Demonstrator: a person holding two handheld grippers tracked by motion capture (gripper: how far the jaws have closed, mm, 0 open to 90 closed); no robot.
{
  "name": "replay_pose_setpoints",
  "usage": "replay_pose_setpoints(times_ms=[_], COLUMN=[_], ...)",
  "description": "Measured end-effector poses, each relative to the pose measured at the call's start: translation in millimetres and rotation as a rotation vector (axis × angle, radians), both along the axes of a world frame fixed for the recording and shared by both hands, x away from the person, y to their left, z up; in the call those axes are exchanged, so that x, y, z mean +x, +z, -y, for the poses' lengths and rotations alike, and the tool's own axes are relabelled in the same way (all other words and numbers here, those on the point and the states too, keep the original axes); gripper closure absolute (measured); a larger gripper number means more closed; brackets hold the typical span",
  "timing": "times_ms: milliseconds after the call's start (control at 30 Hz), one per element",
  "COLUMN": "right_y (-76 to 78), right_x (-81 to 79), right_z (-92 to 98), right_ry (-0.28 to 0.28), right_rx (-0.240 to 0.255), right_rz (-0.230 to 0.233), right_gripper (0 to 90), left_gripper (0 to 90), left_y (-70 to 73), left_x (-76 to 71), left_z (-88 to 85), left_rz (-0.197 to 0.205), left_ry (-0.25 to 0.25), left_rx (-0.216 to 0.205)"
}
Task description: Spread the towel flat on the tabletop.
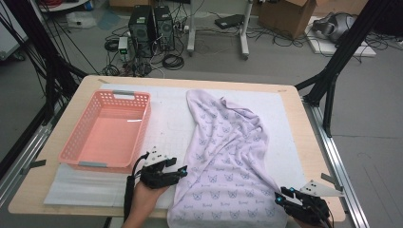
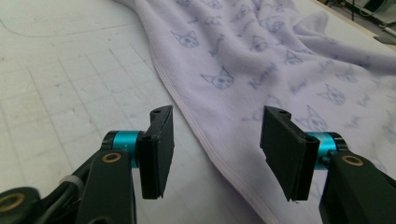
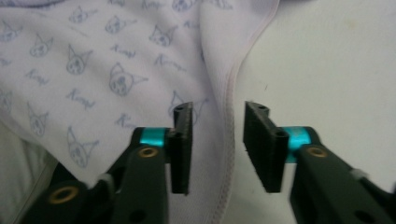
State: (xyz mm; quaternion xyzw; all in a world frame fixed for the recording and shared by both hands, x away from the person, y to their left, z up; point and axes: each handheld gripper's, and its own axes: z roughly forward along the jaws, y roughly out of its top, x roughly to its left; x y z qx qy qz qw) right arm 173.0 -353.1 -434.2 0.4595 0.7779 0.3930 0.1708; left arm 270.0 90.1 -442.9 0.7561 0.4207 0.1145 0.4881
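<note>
Both grippers are down at the near edge of the worktop (image 1: pixel 294 142) now, working on the pale lilac cloth printed with little cat faces (image 1: pixel 228 156), which lies rumpled on the white mat (image 1: pixel 166 118) and spills over the near edge. The left gripper (image 1: pixel 183 171) sits just beside the cloth's left hem, fingers (image 2: pixel 159 149) spread wide, the stitched edge (image 2: pixel 196 135) running between them but not pinched. The right gripper (image 1: pixel 280 197) is at the cloth's near right corner, fingers (image 3: pixel 182 144) also apart, the hem (image 3: pixel 231 140) lying in the gap untouched. Here is the risk: close too high and either pair snaps shut on air, or nips only the top layer where the fabric is doubled over, so the cloth lifts lopsided. If one side catches and the other misses, the overhanging part could drag the whole piece off the front. The salmon-pink perforated plastic basket (image 1: pixel 107 130) stands well apart on the left, so any carry across could trail fabric and snag its rim.
</note>
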Motion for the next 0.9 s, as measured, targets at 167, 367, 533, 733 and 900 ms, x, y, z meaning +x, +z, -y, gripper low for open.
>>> replay_pose_setpoints(times_ms=[167,367,533,733,900], right_y=[1.9,4.3,1.4,-1.0,-5.0], right_x=[-1.8,-2.8,-3.6,2.6,8.3], right_z=[9.9,25.9,29.3,25.8,22.3], right_ry=[-0.033,-0.105,-0.123,-0.141,-0.143], right_rx=[0.050,0.111,0.112,0.108,0.093], right_rz=[0.028,0.048,0.040,0.040,0.026], right_gripper=[54.7,52.9,52.9,53.5,54.0], left_gripper=[44.0,42.4,44.9,84.3,85.4], left_y=[-0.2,-4.1,-8.5,-8.1,-8.8], left_x=[17.5,29.0,21.7,18.1,9.5], left_z=[13.7,25.3,46.4,47.2,26.4], left_rz=[-0.023,-0.036,0.033,0.022,-0.018], left_ry=[0.011,0.039,0.006,-0.069,-0.022], left_rx=[0.030,0.055,0.239,0.198,0.145])
